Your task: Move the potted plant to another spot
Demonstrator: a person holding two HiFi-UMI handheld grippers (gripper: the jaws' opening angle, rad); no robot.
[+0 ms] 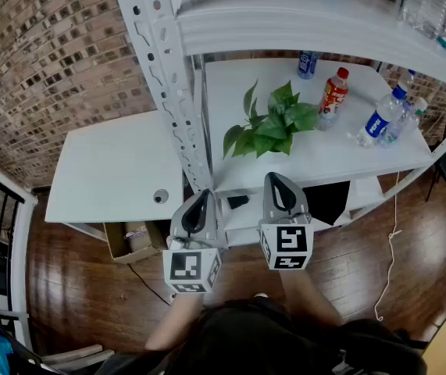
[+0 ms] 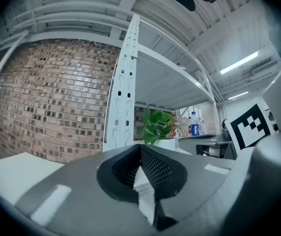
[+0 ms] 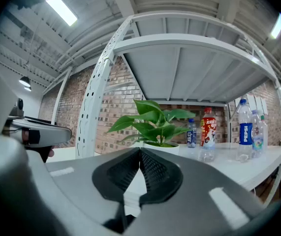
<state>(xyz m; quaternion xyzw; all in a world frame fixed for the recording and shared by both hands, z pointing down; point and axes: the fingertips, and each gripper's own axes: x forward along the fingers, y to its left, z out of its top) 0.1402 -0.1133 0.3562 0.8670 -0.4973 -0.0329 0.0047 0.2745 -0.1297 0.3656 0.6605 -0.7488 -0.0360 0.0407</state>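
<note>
Right, both grippers are empty with their jaws pinched together. The left gripper [image 2: 140, 149] and right gripper [image 3: 140, 151] hang level, well short of the shelf [image 1: 347, 158]. The plant [image 1: 273, 123] sits on that shelf near the post [image 1: 168, 76], with a red bottle [image 1: 333, 98] just beside its leaves. My worry is the foliage overhanging the pot [image 3: 161, 147]: jaws closing blind could crush leaves instead of catching the rim. Reaching in on the left, I could clip the post. Swinging the plant right might topple the bottle.
</note>
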